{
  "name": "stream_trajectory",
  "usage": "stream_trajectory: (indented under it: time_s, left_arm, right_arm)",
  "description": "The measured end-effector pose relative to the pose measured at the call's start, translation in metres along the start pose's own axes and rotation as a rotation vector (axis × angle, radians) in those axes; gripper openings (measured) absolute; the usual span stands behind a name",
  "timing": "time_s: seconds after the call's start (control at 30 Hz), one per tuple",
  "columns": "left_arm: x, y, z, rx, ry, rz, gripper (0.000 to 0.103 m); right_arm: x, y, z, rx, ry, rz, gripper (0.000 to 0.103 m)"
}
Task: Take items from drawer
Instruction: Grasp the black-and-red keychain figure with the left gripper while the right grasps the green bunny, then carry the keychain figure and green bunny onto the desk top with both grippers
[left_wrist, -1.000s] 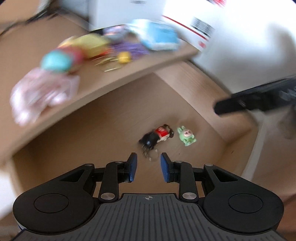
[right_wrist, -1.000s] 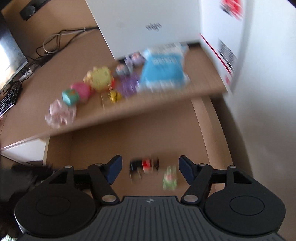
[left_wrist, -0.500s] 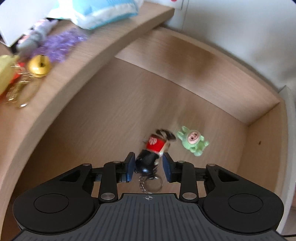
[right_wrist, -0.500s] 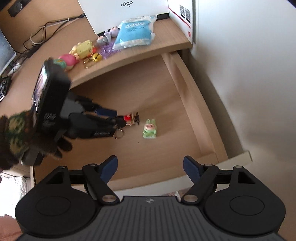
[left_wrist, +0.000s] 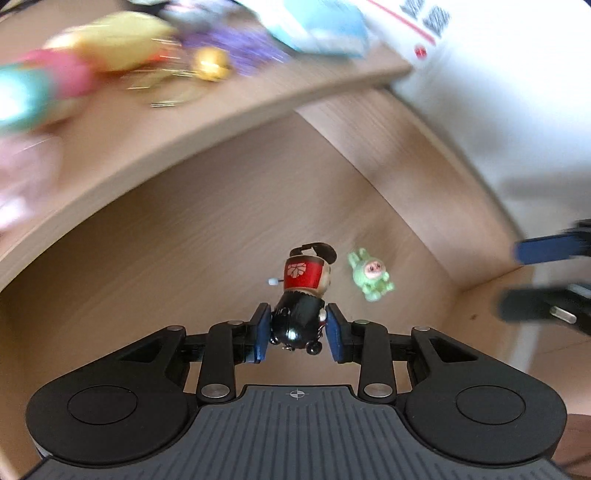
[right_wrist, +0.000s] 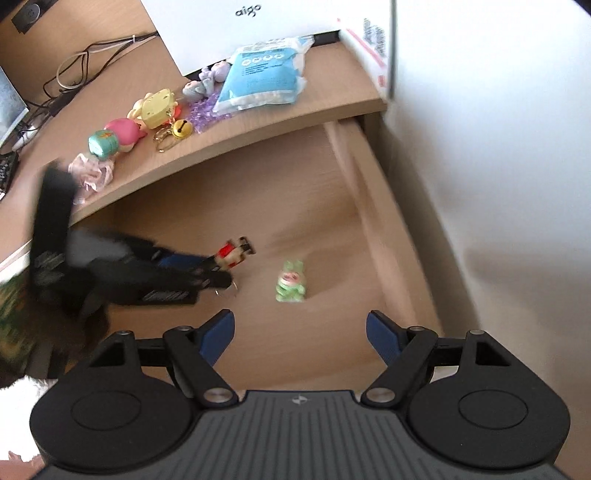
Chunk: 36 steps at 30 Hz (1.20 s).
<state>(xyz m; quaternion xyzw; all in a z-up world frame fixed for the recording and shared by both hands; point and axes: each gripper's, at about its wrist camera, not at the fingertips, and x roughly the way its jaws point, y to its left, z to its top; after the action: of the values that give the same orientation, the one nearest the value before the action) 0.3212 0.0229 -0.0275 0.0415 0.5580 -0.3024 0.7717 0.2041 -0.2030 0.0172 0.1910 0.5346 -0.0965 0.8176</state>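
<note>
In the open drawer (right_wrist: 373, 206) a keychain figure (left_wrist: 304, 295) lies between the left gripper's (left_wrist: 297, 332) fingers, with a bunny figure (right_wrist: 290, 282) just to its right. On the desk top (right_wrist: 325, 99) behind the drawer lie a pouch (right_wrist: 262, 77) and, further left, several small toys (right_wrist: 155, 110).

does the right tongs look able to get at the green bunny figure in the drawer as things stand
Probably yes: the right tongs hang open above the green bunny figure, which lies alone on the drawer floor, apart from the left tongs.

Bright daylight; motion blur smears the far desktop (left_wrist: 229, 110) in the left view; fisheye bends the edges.
</note>
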Motion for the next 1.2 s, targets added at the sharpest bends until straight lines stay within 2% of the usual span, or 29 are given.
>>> stream_trajectory:
  time_s: [0.1, 0.17, 0.23, 0.47, 0.67, 0.73, 0.87, 1.0, 1.1, 1.2]
  left_arm:
    - [-0.038, 0.013, -0.024, -0.124, -0.037, -0.010, 0.035]
    - [-0.057, 0.022, -0.036, -0.193, -0.060, -0.016, 0.035]
    - [-0.074, 0.030, -0.050, -0.254, -0.081, -0.007, 0.035]
    - [-0.104, 0.047, -0.087, -0.417, -0.160, 0.007, 0.035]
    - [-0.106, 0.052, -0.101, -0.464, -0.150, 0.019, 0.035]
    - [-0.105, 0.050, -0.101, -0.452, -0.142, 0.013, 0.035]
    - [-0.098, 0.043, -0.094, -0.413, -0.121, 0.005, 0.035]
    - [-0.099, 0.037, -0.084, -0.367, -0.112, -0.006, 0.035]
    - [-0.112, 0.039, -0.070, -0.357, -0.151, -0.026, 0.035]
    - [-0.137, 0.046, -0.045, -0.344, -0.241, -0.019, 0.035]
  right_arm:
    - [0.020, 0.005, 0.016, 0.010, 0.052, 0.070, 0.075]
    - [0.038, 0.011, 0.028, 0.010, 0.099, 0.103, 0.063]
    - [0.056, 0.017, 0.038, 0.006, 0.148, 0.116, 0.057]
    - [0.112, 0.026, 0.059, -0.046, 0.267, 0.009, 0.049]
    - [0.130, 0.035, 0.055, -0.110, 0.299, -0.059, 0.046]
    - [0.133, 0.038, 0.051, -0.134, 0.307, -0.084, 0.026]
    - [0.124, 0.042, 0.040, -0.153, 0.283, -0.077, 0.026]
    - [0.091, 0.053, 0.026, -0.175, 0.222, -0.027, 0.026]
    - [0.058, 0.063, 0.019, -0.180, 0.151, 0.038, 0.026]
    - [0.029, 0.070, 0.016, -0.175, 0.087, 0.089, 0.026]
